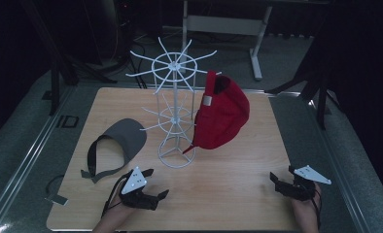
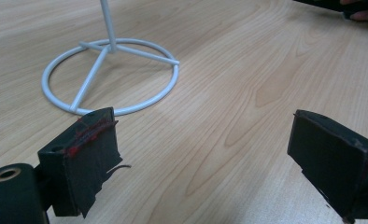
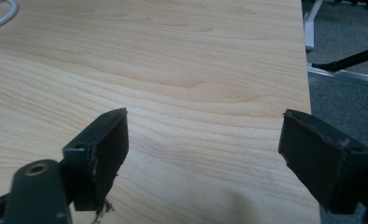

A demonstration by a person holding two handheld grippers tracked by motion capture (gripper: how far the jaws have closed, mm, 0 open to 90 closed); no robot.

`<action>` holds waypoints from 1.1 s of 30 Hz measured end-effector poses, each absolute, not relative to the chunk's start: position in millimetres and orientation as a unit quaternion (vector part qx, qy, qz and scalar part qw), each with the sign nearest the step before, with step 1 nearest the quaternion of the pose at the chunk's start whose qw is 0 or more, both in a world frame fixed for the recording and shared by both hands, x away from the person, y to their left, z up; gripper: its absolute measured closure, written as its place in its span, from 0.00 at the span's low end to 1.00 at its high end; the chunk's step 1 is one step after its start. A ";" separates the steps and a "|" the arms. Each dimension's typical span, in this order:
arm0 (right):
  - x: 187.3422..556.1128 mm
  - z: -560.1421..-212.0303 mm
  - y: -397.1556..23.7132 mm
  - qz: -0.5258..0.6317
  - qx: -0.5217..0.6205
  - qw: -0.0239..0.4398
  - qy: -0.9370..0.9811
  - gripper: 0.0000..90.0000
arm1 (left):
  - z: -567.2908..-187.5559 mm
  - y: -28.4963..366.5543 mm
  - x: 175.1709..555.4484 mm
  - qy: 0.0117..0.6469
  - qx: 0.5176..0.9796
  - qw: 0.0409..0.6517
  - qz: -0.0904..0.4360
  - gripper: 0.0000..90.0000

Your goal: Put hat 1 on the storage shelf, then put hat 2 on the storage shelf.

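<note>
Both grippers, left gripper (image 1: pixel 153 187) and right gripper (image 1: pixel 283 180), are resting spread and empty near the white wire hat stand (image 1: pixel 176 104), grey fabric visor (image 1: pixel 119 143) lying left of it; next move probably calls for reaching the visor.

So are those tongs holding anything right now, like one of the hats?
Nothing is held. The left tongs and the right tongs are both open over bare wood. The red cap hangs on the white rack; the grey visor lies on the table.
</note>
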State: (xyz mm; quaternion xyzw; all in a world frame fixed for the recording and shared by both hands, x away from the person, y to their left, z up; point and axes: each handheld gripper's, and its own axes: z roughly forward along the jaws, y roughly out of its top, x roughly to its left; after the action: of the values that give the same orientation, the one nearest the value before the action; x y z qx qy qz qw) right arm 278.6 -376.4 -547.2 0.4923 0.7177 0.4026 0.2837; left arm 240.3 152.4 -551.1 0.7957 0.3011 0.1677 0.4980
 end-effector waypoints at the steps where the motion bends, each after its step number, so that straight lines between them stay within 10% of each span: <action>1: 278.4 -547.4 -376.5 0.403 0.493 0.286 0.717 0.17 | -550.8 153.1 240.0 0.302 0.794 0.500 0.168 0.10; 33: 276.7 -554.7 -378.4 0.408 0.506 0.288 0.704 0.17 | -526.6 292.1 210.4 0.463 0.749 0.414 0.232 0.12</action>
State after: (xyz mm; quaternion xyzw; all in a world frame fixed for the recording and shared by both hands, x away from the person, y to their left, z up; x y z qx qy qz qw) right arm 276.7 -378.4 -554.7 0.5060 0.7036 0.4076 0.2878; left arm 210.4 292.1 -526.6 0.7489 0.4632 0.2316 0.4135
